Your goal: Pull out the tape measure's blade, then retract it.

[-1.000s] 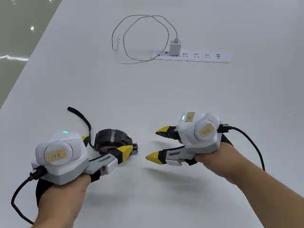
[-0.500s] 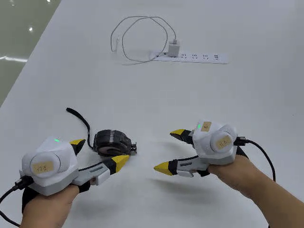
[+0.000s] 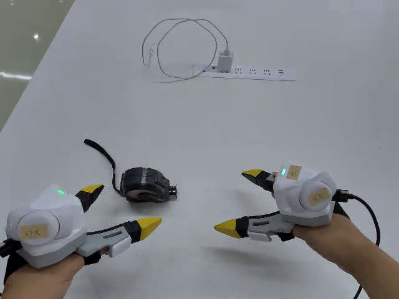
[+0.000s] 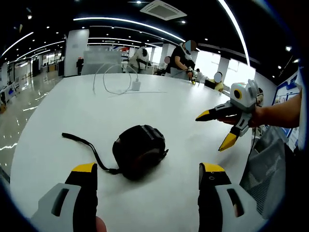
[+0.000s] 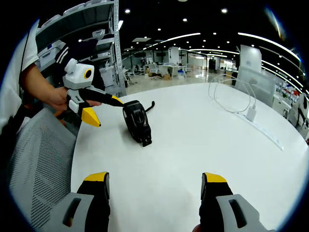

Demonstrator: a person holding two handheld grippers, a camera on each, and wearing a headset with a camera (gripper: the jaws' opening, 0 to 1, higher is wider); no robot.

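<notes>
Item 1. Black, round-cased tape measure (image 3: 146,185): lay on its side on the white tabletop (image 3: 299,131). Blade was wound in, with only the hook end at the case mouth, facing the right gripper. A thin black wrist strap (image 3: 103,156) trailed off the far side.

Item 2. Left gripper (image 3: 123,205), white body, black jaws with yellow tips: jaws spread wide, nothing between them. It was near the tape measure, not touching.

Item 3. Right gripper (image 3: 235,200), same make: jaws parted, empty, apart from the case on its hook side.

Item 4. White power strip (image 3: 259,73) at the far end, with a white plug-in charger (image 3: 224,61) and a looped white cable (image 3: 181,47).
</notes>
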